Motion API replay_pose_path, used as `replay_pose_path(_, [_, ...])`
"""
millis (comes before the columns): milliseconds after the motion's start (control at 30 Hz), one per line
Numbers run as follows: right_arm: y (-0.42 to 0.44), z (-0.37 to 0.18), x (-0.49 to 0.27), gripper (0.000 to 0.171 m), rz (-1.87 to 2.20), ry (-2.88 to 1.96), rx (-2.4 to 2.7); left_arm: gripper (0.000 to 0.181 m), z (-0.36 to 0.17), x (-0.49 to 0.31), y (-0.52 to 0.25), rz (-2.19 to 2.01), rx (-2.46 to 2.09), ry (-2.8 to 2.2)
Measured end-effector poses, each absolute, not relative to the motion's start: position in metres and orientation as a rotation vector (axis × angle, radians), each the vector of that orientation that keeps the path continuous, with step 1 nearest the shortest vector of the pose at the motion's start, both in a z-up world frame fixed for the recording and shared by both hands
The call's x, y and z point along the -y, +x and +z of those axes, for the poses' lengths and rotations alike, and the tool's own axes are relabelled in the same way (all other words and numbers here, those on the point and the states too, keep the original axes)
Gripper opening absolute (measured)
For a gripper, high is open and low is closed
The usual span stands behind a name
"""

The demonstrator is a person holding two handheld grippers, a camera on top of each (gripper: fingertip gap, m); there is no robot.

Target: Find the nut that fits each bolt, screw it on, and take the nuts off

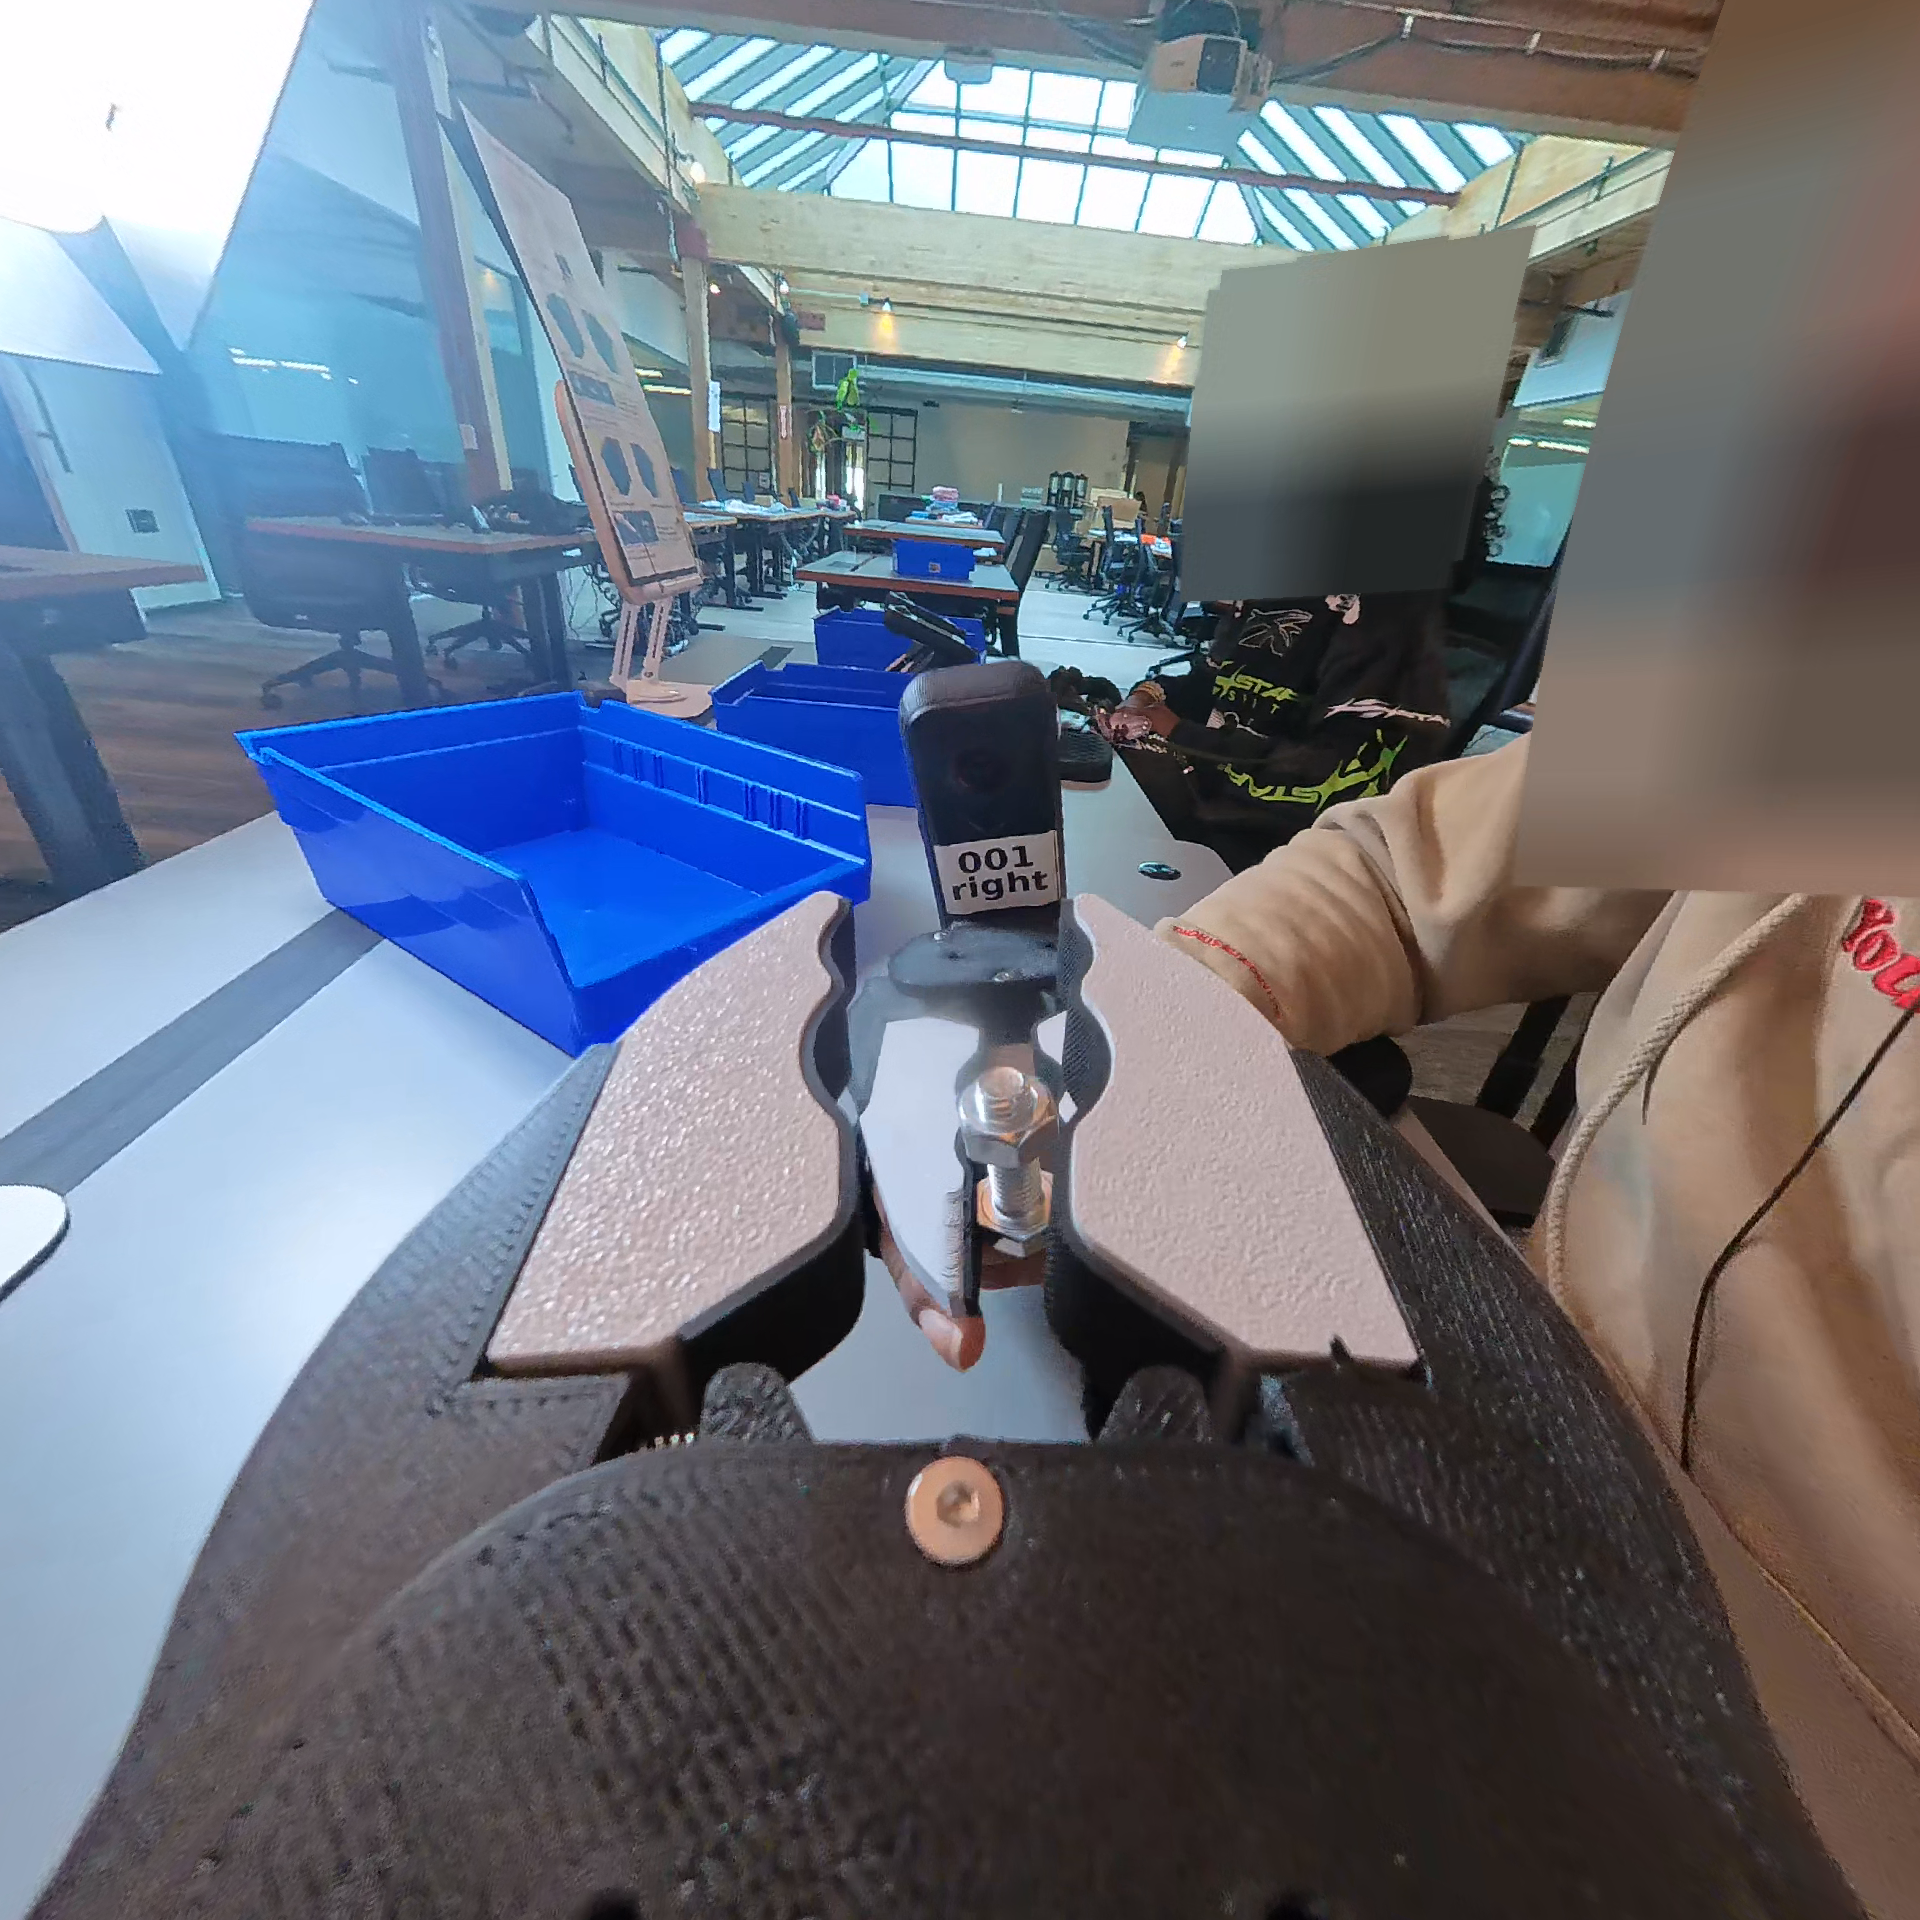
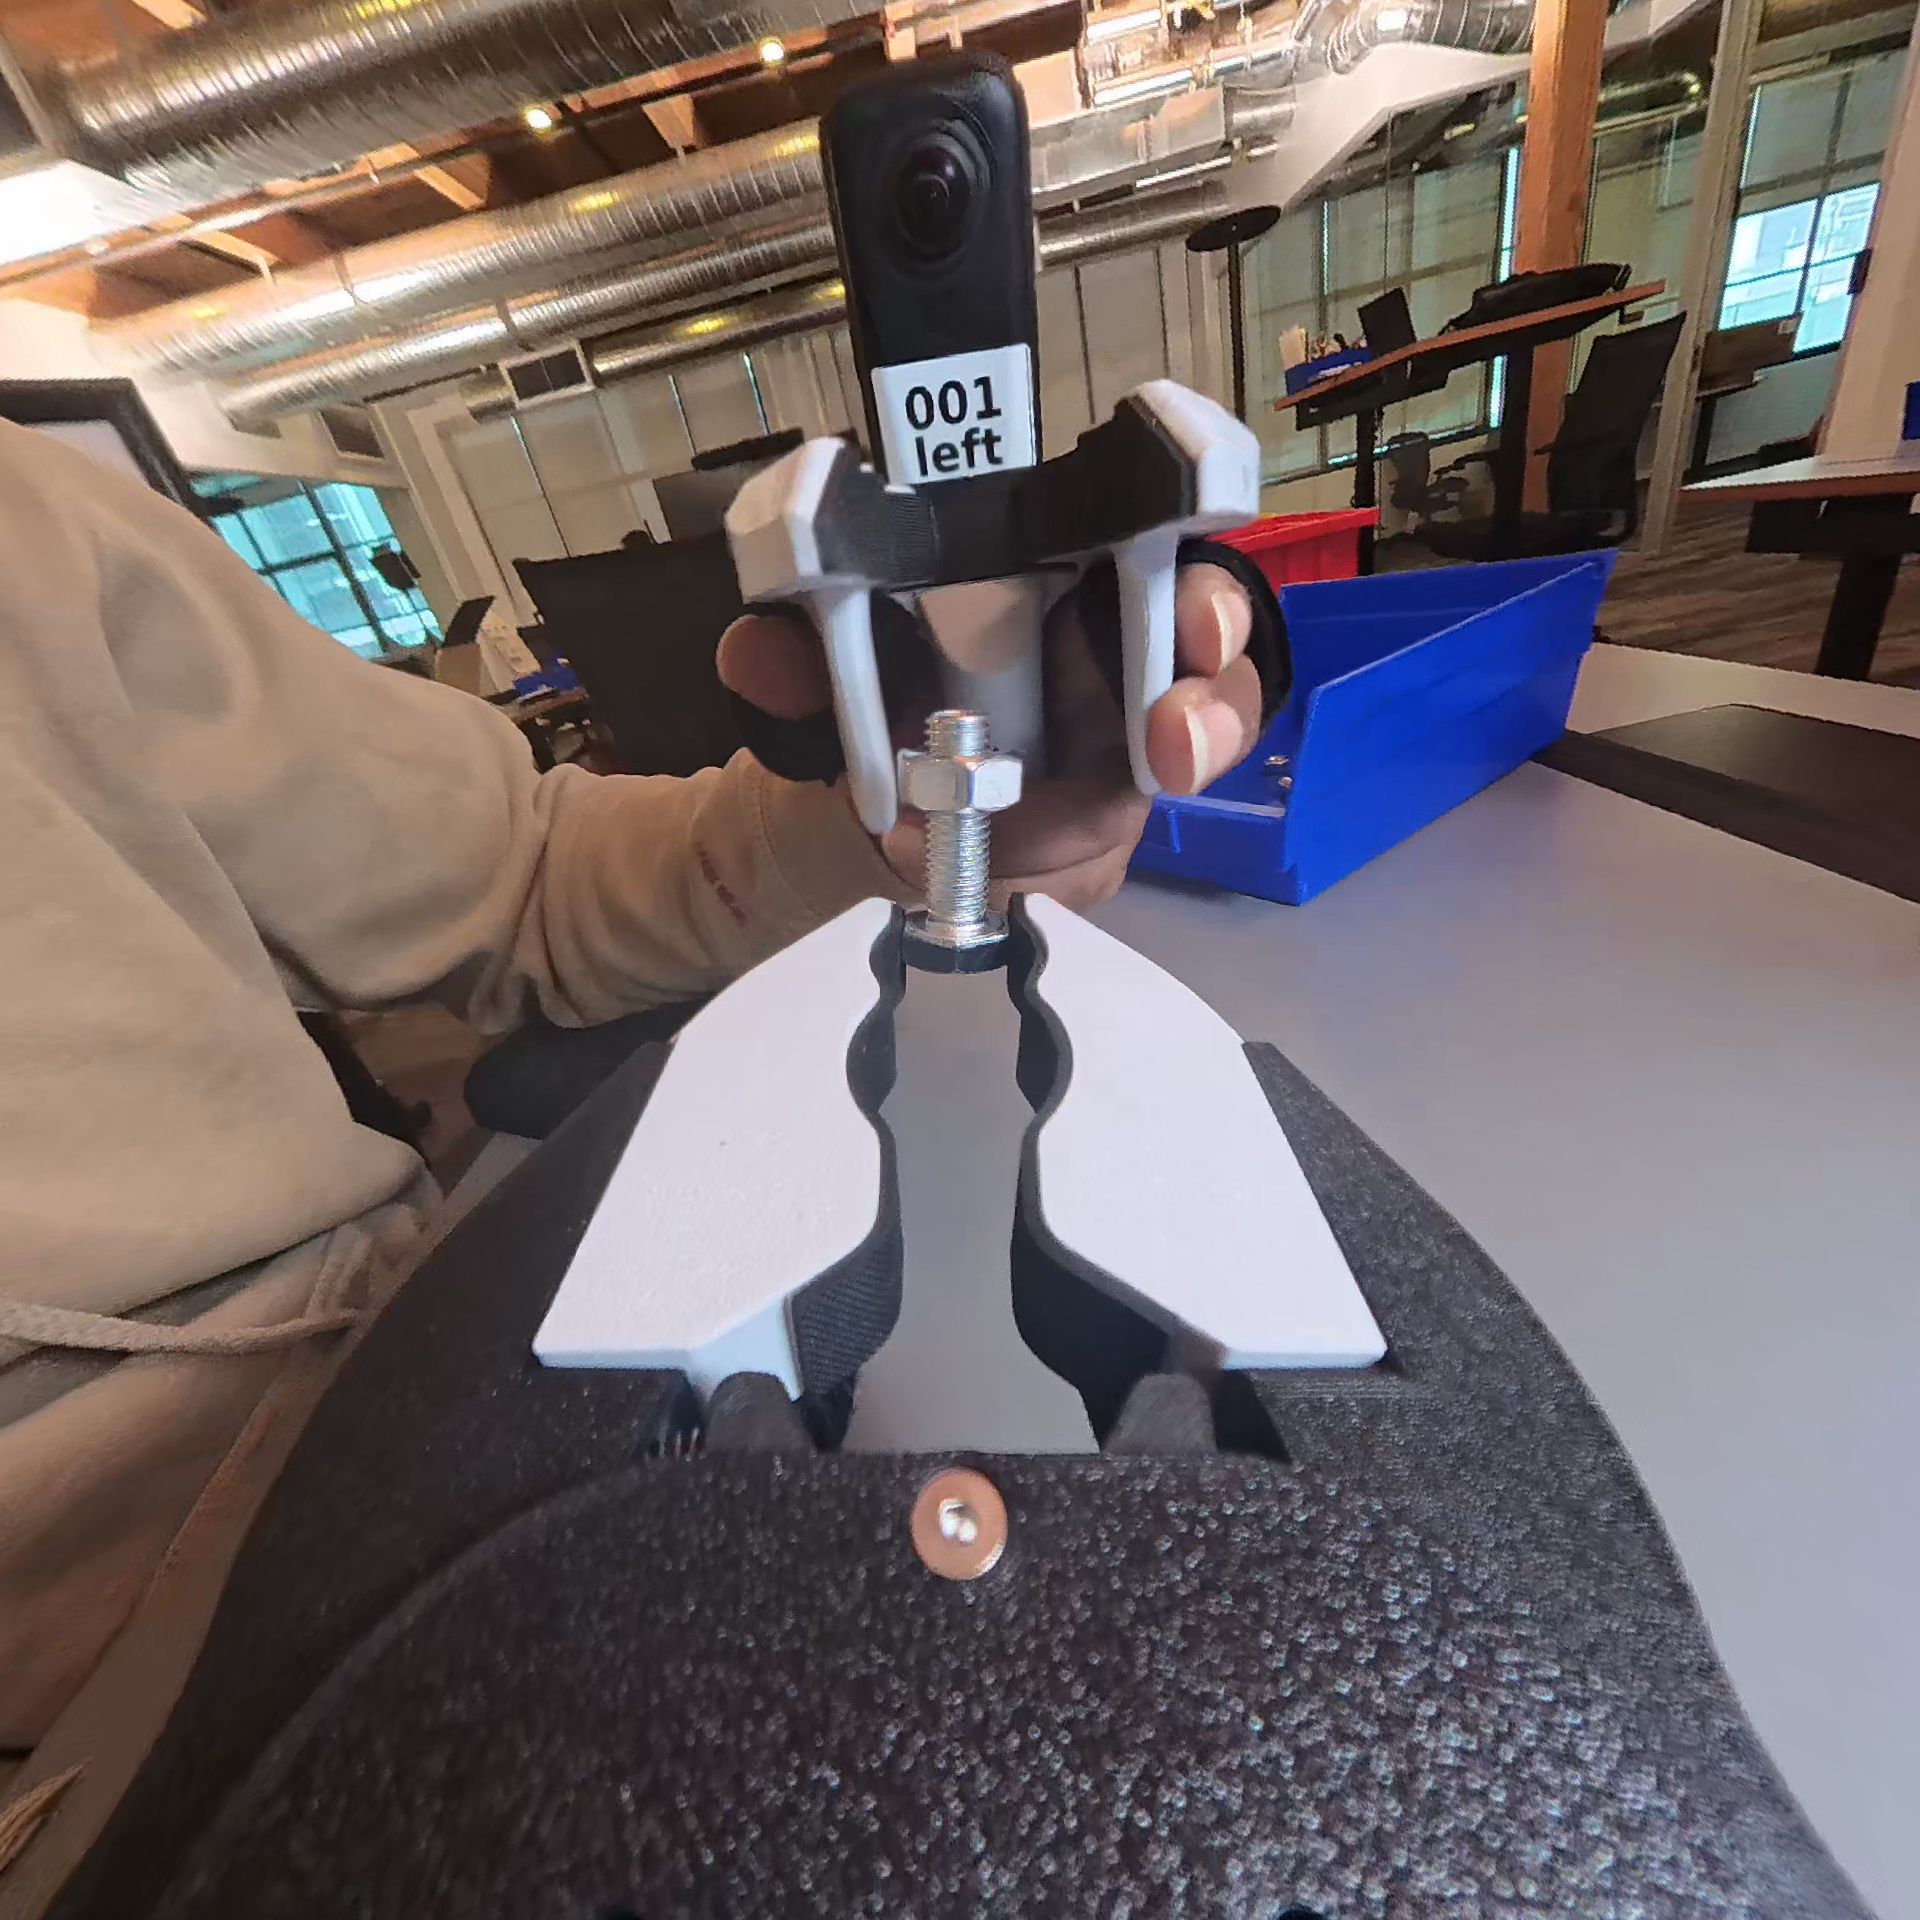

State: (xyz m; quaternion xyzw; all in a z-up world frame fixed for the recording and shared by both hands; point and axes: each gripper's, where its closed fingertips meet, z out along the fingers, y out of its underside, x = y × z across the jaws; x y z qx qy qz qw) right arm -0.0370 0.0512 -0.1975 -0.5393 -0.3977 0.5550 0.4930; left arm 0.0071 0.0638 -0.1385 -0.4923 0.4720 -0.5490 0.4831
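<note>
1. The grey desk (image 2: pixel 1558 1039) lies beneath both of my tools; nothing I hold touches it
2. A blue bin (image 1: pixel 582 831) sits on the desk beyond the bolt in the left wrist view. Its floor looks bare from here, though the near wall hides part of it
3. My right tool (image 2: pixel 954 940) is clenched on the bolt head, so the bolt (image 2: pixel 958 873) stands upright off its tips, shank pointing up
4. My left tool (image 1: pixel 961 1049) faces the right one across the bolt. Seen from the right wrist, one white finger (image 2: pixel 862 707) stands just beside the nut and the other is clearly apart from it, with a gap; I judge this tool released, or at most brushing the nut on one side
5. The nut (image 2: pixel 961 781) sits high on the bolt, near the free end, with a few threads above it and a long bare run of thread down to the head
6. My reading of the step: the nut has been matched to this bolt and is mid-thread. Whether I am running it on or off I cannot tell
7. Next move, as I judge it: close the left tool squarely on two opposite flats of the nut, keep the right tool firm, and turn about the bolt's axis without tilting
</note>
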Motion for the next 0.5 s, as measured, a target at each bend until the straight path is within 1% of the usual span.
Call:
replay_pose_path(67, [-0.035, -0.195, -0.053, 0.019, 1.308, -1.305, 0.956, 0.034, -0.147, -0.066, 0.015, -1.281, -1.165, -1.240])
replay_pose_path(100, [-0.034, -0.193, -0.053, 0.019, 1.294, -1.298, 0.947, 0.027, -0.154, -0.072, 0.016, -1.234, -1.164, -1.279])
replay_pose_path(133, [-0.033, -0.192, -0.053, 0.019, 1.273, -1.295, 0.952, 0.026, -0.154, -0.076, 0.015, -1.244, -1.132, -1.288])
replay_pose_path(167, [-0.032, -0.190, -0.053, 0.019, 1.258, -1.280, 0.954, 0.019, -0.153, -0.083, 0.011, -1.258, -1.087, -1.310])
replay_pose_path(300, [-0.028, -0.181, -0.054, 0.019, 1.243, -1.256, 0.940, 0.023, -0.143, -0.092, -0.003, -1.291, -1.017, -1.300])
replay_pose_path(500, [-0.026, -0.186, -0.065, 0.019, 1.231, -1.299, 0.893, 0.034, -0.134, -0.066, 0.007, -1.327, -1.105, -1.219])
